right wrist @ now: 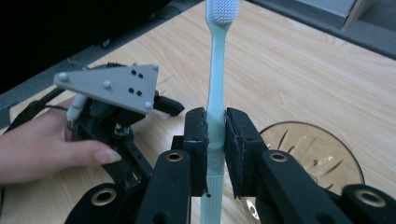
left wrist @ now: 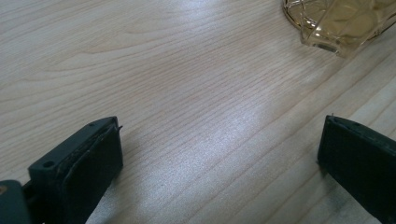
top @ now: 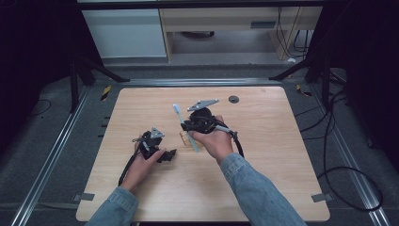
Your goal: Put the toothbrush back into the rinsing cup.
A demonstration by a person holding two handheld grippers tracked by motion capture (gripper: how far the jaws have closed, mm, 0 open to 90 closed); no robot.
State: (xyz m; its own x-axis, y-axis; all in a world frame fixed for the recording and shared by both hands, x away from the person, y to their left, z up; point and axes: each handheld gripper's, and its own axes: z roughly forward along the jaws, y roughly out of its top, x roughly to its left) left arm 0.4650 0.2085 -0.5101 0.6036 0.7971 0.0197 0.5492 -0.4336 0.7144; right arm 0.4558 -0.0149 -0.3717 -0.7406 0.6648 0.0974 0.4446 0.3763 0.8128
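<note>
A pale blue toothbrush with white bristles is clamped by its handle between the pads of my right gripper. In the high view the toothbrush slants across the table's middle, bristle end up and away, held by the right gripper. An amber glass cup stands on the table just below and right of that gripper; it appears as the glass cup in the high view and as the glass cup at the top right of the left gripper view. My left gripper rests on the wood, jaws wide apart with bare table between them; the left gripper lies left of the cup.
The wooden table has a small dark round grommet near its far edge. Metal rails and black cables run along both sides on the grey floor. A white cabinet and a wooden shelf stand behind the table.
</note>
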